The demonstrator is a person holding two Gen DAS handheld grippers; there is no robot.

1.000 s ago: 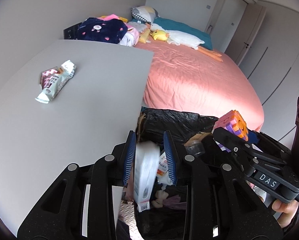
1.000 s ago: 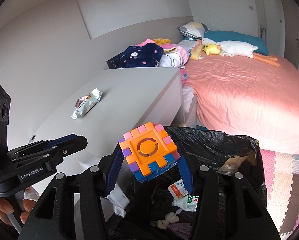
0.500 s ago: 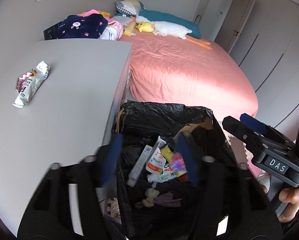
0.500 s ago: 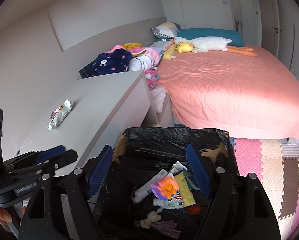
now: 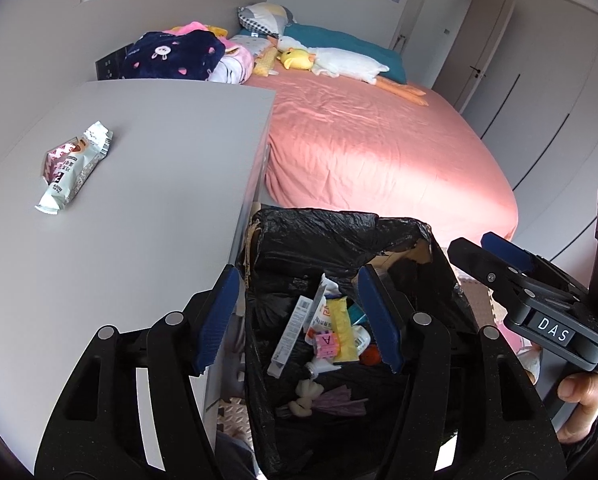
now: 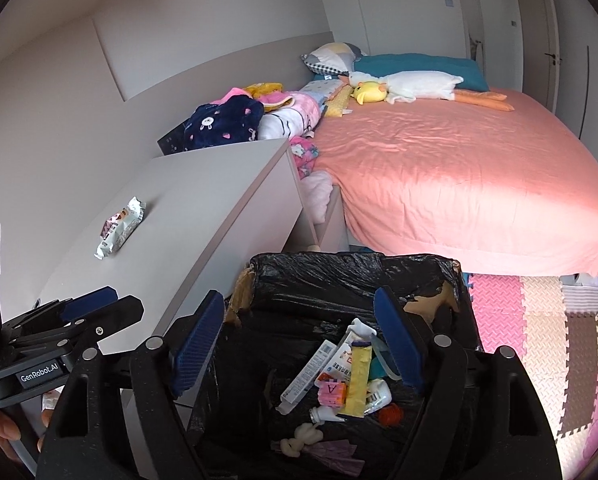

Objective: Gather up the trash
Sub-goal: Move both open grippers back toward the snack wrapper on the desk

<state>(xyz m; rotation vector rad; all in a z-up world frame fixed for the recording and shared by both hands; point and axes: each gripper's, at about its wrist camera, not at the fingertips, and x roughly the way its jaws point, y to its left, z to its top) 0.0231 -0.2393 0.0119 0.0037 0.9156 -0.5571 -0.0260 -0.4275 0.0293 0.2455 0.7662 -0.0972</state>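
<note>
Trash bin (image 5: pixel 339 232) beside desk edge (image 5: pixel 255 184); both hand-held grippers (image 5: pixel 299 324) (image 6: pixel 299 344) spread, empty, above its rim; wrapper (image 5: pixel 73 168) apparently mid-desk.

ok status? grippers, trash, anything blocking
Left gripper and right gripper open, empty, over the bin. Pink block lies in the bin. Snack wrapper on the desk, uncollected. Nothing blocking it.
</note>
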